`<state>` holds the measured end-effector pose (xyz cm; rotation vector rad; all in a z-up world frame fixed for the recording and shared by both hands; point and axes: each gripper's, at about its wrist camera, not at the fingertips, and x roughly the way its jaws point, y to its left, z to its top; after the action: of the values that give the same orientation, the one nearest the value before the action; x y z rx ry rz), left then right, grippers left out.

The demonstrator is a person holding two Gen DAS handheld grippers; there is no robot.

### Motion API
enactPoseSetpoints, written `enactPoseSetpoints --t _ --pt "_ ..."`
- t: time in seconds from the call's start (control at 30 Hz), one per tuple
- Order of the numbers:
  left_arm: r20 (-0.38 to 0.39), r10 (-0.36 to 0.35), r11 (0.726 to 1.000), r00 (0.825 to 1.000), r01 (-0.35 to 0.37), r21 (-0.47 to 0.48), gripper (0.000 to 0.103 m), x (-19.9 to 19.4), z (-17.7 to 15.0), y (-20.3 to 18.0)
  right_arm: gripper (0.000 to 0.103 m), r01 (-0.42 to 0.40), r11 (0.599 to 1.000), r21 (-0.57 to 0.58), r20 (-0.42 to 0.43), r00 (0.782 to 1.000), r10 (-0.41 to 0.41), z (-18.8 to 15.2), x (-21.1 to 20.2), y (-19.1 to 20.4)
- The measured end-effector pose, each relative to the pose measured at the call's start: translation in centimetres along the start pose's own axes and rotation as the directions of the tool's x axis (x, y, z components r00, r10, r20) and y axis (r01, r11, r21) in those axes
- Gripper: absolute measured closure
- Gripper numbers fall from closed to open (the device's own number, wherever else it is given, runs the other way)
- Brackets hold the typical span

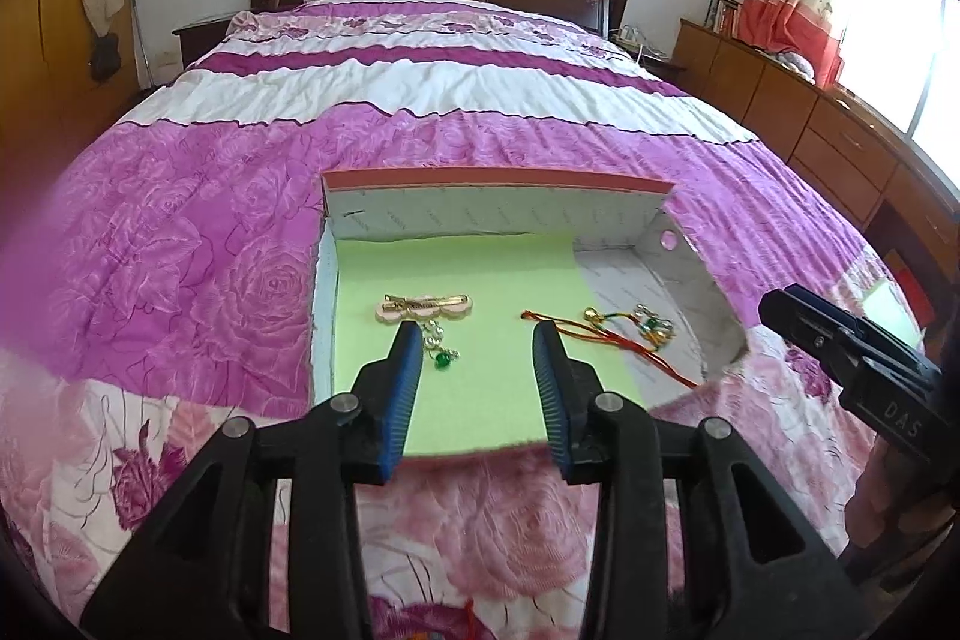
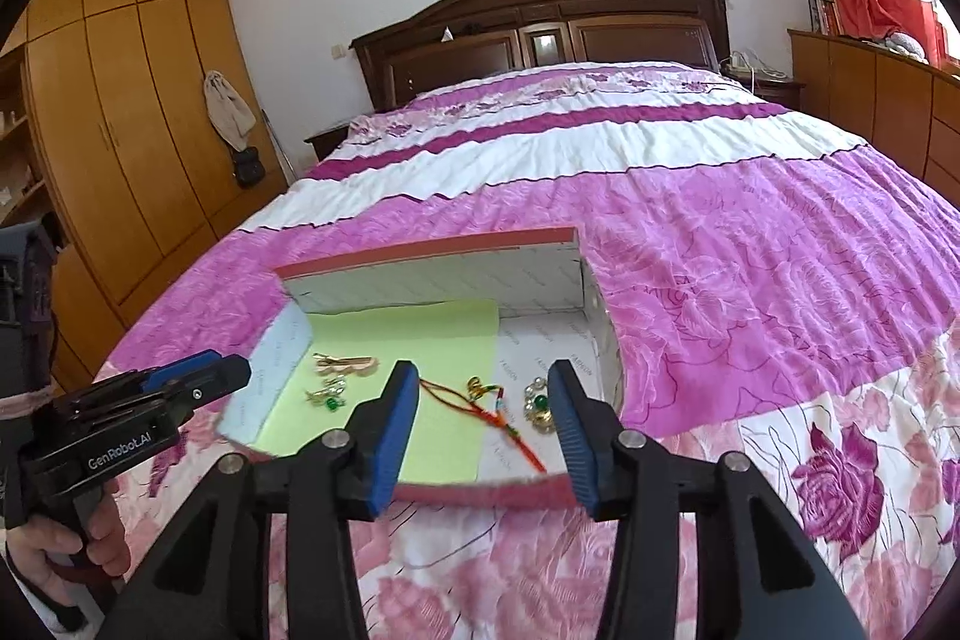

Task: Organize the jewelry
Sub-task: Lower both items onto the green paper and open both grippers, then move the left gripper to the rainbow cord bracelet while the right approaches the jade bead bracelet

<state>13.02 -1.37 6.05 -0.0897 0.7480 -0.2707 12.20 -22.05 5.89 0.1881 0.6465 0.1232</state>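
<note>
Jewelry is lying in a shallow open box [image 1: 498,214] that is sitting on a bed [image 1: 420,100] covered with a pink and purple rose-print quilt. A light green sheet [image 1: 474,292] is covering the left and middle of the box floor, leaving a strip of white lining bare on the right.

A pink hair clip [image 1: 425,309] with a gold bar is resting on the green sheet toward the left wall, and a small charm with a green bead [image 1: 443,355] is sitting just in front of it. A red cord bracelet [image 1: 606,343] is trailing from the green sheet across to the bare lining, where a cluster of gold and green beads [image 1: 651,325] is lying beside it.

Left gripper [image 1: 474,340] is hovering above the near edge of the box, its blue fingers [image 1: 405,388] parted and gripping nothing; the green-bead charm is showing just beside the left finger, apart from it.

Right gripper [image 2: 483,388] is hanging over the right half of the box, its blue fingers [image 2: 573,424] likewise spread wide and empty, with the red cord and the bead cluster visible in the gap below them. A hand [image 2: 42,556] is gripping the handle of the left tool at the edge of the right wrist view.
</note>
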Motion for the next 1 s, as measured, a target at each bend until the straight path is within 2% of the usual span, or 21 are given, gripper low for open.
enactPoseSetpoints --t 0.4,0.77,1.0 --pt "-0.044 -0.019 1.0 0.999 0.019 -0.009 0.071 -2.4 -2.3 1.0 0.052 0.002 1.0 0.018 -0.034 0.999 -0.002 -2.6 -3.5 -0.3" --pt "-0.123 -0.007 1.0 0.992 0.006 -0.012 0.07 -2.9 -5.1 2.1 0.051 0.017 1.0 0.021 -0.127 0.992 -0.014 -6.0 -4.2 -1.1" --pt "-0.191 0.0 1.0 0.982 -0.002 -0.01 0.07 -2.9 -7.0 2.5 0.051 0.008 1.0 0.012 -0.195 0.981 -0.005 -7.8 -4.0 -1.3"
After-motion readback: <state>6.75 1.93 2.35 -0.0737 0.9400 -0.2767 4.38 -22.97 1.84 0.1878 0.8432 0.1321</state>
